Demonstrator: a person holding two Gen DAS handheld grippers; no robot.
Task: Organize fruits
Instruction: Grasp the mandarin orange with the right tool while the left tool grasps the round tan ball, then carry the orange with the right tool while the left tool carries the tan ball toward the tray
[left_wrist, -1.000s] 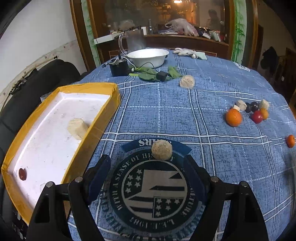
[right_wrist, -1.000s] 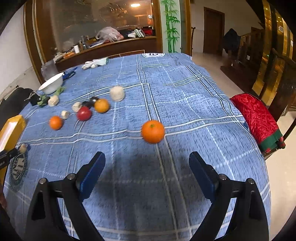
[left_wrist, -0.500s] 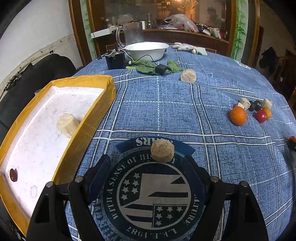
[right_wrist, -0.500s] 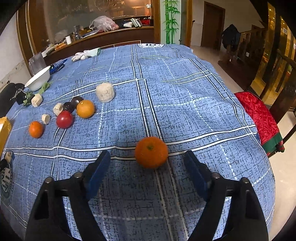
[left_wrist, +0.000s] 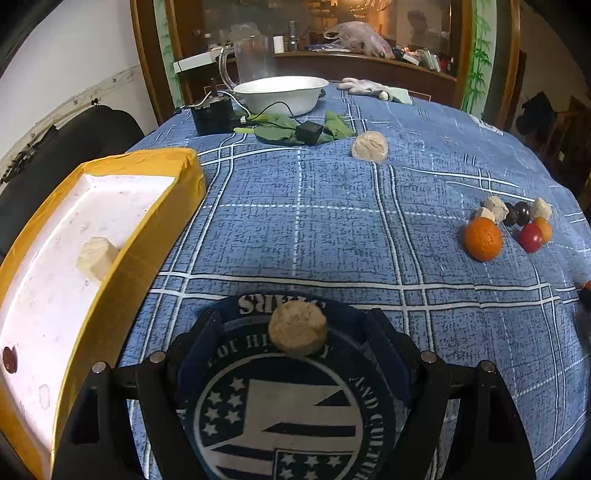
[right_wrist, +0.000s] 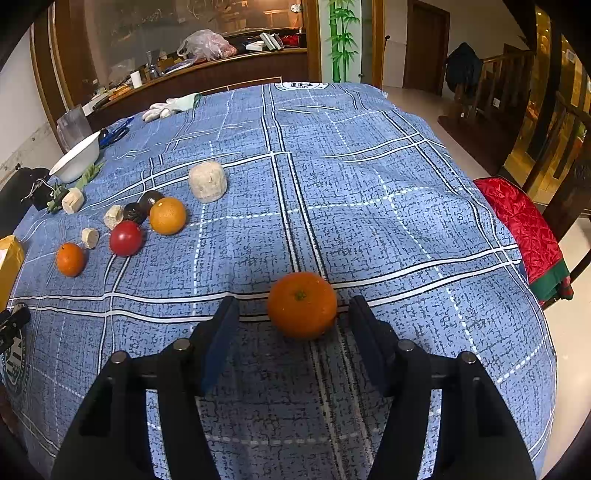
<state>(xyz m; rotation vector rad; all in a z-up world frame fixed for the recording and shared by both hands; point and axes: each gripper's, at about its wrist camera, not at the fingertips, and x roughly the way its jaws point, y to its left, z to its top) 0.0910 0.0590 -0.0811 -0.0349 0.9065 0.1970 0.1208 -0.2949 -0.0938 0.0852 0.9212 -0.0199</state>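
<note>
On the blue checked tablecloth (left_wrist: 332, 229), at its left edge, sits the yellow tray (left_wrist: 122, 258) with a white floor; one pale beige chunk (left_wrist: 96, 257) lies inside near the right wall, and a small dark red fruit (left_wrist: 9, 359) lies at the near left of the tray floor. At the far edge stand a white bowl (left_wrist: 279, 94), a clear jug (left_wrist: 255, 61) behind it, green leaves (left_wrist: 284, 129) and a black box (left_wrist: 212, 116).

Left gripper (left_wrist: 297, 341): jaws open wide, straddling a round tan piece (left_wrist: 297, 333) that rests on the circular printed emblem (left_wrist: 280, 413) near the front edge. Neither finger touches it.

Right gripper (right_wrist: 293, 326): jaws open, a mandarin (right_wrist: 302, 304) between the tips, closer to the right finger; contact cannot be told.

Mid-cloth, towards the left in the right wrist view, a cluster: an orange (right_wrist: 167, 215), a red tomato-like fruit (right_wrist: 125, 238), a smaller orange (right_wrist: 70, 259), a dark fruit (right_wrist: 142, 208), several beige chunks (right_wrist: 112, 216). A larger beige lump (right_wrist: 207, 181) sits just beyond them.

Off the right edge, a red cushion (right_wrist: 524, 229).
</note>
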